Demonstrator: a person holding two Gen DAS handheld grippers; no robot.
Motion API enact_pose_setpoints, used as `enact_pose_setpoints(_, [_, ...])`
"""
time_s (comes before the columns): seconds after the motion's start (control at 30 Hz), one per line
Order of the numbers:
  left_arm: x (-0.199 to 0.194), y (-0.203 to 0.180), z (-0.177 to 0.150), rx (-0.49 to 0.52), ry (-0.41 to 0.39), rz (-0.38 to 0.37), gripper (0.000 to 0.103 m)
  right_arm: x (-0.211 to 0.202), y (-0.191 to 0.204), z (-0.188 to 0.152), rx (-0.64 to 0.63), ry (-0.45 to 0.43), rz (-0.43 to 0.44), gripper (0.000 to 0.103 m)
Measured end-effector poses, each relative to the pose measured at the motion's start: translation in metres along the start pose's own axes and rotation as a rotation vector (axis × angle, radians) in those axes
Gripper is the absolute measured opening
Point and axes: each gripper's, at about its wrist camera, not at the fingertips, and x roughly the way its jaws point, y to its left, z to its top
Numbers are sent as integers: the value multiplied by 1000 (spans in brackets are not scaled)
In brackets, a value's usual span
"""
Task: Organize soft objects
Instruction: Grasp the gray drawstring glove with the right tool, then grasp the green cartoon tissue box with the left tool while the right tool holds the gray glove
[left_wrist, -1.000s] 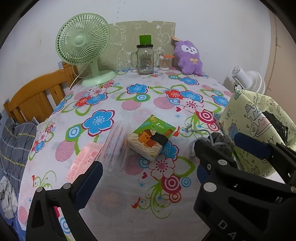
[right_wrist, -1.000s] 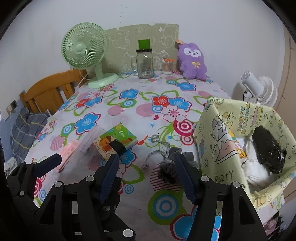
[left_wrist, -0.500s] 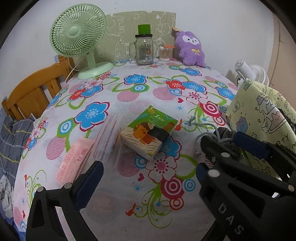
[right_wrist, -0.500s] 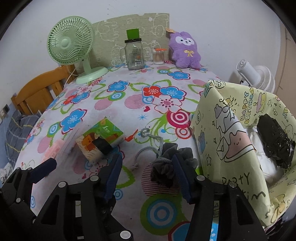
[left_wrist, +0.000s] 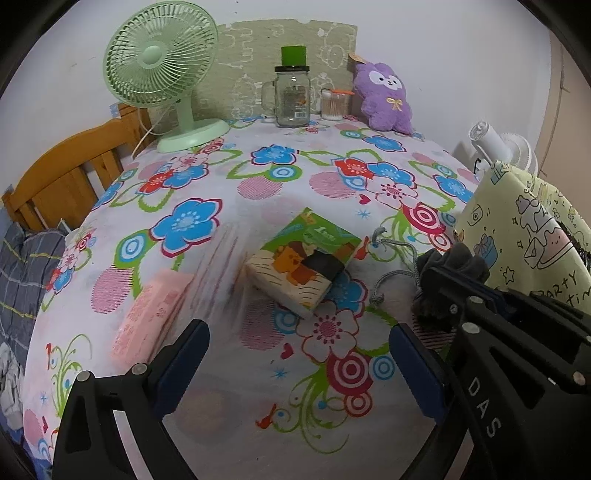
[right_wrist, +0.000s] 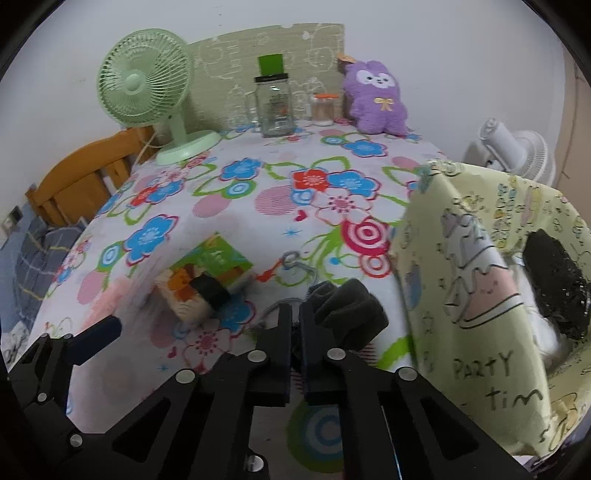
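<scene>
The right gripper (right_wrist: 295, 328) had its 2 fingers (right_wrist: 282, 332) drawn fully together on the grey drawstring pouch (right_wrist: 347, 310). The grip sat on the pouch's gathered neck: the bunched cloth bulged out just beyond and to the right of the fingertips, while its cord (right_wrist: 291, 258) trailed ahead of them across the floral desk (right_wrist: 258, 177). Holding the neck appeared sensible, since the gathered cloth gives the fingers a firm fold and the soft body can hang free when lifted.

The pouch rested on the desk, just beside the yellow fabric bin (right_wrist: 472, 295), which stood immediately right of the right fingers with its mouth open. A black item (right_wrist: 554, 288) and pale cloth already lay inside, so the bin was judged to be the collecting place for soft things.

The left gripper (left_wrist: 299, 354) held nothing; its 2 fingers (left_wrist: 184, 350) stood wide apart above bare desk. The tissue pack (left_wrist: 303, 266) lay ahead of and between those fingers, not touching them. The pink packet (left_wrist: 155, 314) lay just beyond the left-hand finger. Both remained outside the bin.

At the far edge, well beyond either gripper, stood the purple plush (left_wrist: 384, 96), untouched, beside a jar (left_wrist: 291, 96) and a green fan (left_wrist: 162, 74).
</scene>
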Motion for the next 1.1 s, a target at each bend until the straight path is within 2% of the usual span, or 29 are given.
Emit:
enact_pose_setpoints(0.2, [-7,4,-3,-9,-10,3,98,-5,9,-2,-25,2,30,6])
enact_pose_setpoints(0.4, [-13,-1,-5,7,-26,-20,98,-15,6,-5,-19,-2,-1,9])
enact_pose_setpoints(0.5, [-14,-4,-6,38,-24,-46,98,-17,2,-9,11,5,-26,29])
enact_pose_setpoints(0.57, [-15,-5,-6,64,-30,-57,98,-22,0,-12,40,-17,-60,55])
enact_pose_setpoints(0.63, [-15,-7,-5,92,-34,-76,98,-25,-1,-15,65,-36,-78,62])
enact_pose_setpoints(0.8, [-9,-7,-2,138,-29,-82,98,-22,-2,-18,142,-29,-127,62])
enact_pose_setpoints(1.1, [11,-6,4,140,-3,-62,98,-2,-9,-15,225,-2,-197,62])
